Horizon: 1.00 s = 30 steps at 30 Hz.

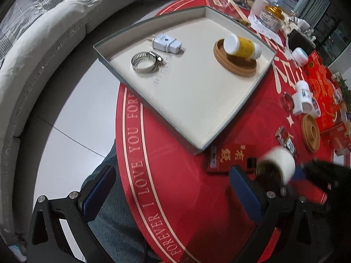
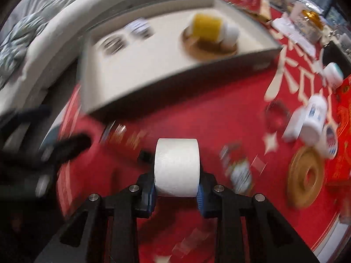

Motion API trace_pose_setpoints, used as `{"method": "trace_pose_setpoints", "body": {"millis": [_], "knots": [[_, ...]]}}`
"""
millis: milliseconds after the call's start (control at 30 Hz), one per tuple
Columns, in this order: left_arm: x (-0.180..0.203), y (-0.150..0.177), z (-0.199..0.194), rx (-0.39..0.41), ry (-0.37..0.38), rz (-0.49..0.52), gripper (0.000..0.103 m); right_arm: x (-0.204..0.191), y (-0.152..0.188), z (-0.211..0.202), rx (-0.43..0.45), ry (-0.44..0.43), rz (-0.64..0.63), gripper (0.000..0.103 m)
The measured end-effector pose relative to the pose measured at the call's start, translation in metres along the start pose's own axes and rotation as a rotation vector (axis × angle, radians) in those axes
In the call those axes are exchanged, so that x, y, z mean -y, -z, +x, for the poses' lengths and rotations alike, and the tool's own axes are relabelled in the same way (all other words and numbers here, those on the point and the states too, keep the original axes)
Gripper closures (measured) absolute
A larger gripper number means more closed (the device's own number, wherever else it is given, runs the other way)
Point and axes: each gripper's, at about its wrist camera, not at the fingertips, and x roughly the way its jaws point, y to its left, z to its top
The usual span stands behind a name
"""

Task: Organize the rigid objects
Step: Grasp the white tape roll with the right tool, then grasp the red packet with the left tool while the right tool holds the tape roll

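**White-capped bottle gripped above the red table**

Left wrist view: the left gripper (image 1: 171, 188) stands wide, empty. The tray (image 1: 105, 53) holds a hose clamp (image 1: 144, 62).

Right wrist view: badly blurred; the right gripper (image 2: 176, 188) clamps the white-capped bottle (image 2: 176, 166), body hidden.

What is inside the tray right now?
The tray holds a metal hose clamp, a white plug adapter, and a wooden ring with a yellow bottle lying tilted on it. What lies under the bottle inside the ring cannot be seen.
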Motion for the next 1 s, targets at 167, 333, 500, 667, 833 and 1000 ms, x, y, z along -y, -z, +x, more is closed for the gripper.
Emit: {"method": "trace_pose_setpoints", "body": {"millis": [167, 333, 500, 667, 833, 1000], "knots": [[0.022, 0.002, -0.001, 0.003, 0.009, 0.045, 0.000, 0.027, 0.029, -0.020, 0.046, 0.009, 0.191, 0.072], [0.054, 0.004, 0.018, -0.023, 0.005, 0.088, 0.000, 0.069, 0.055, -0.036, 0.058, -0.022, 0.414, 0.072], [0.071, 0.005, 0.038, -0.030, -0.016, 0.104, 0.000, 0.084, 0.077, -0.045, 0.065, -0.002, 0.463, 0.072], [0.081, -0.005, 0.044, -0.016, -0.052, 0.115, 0.000, 0.087, 0.086, -0.043, 0.058, 0.027, 0.500, 0.072], [0.086, -0.002, 0.043, 0.042, -0.053, 0.108, 0.000, 0.095, 0.095, -0.035, 0.030, 0.050, 0.540, 0.072], [0.084, 0.001, 0.043, 0.072, -0.056, 0.087, 0.000, 0.088, 0.094, -0.034, 0.015, 0.085, 0.525, 0.072]]}}
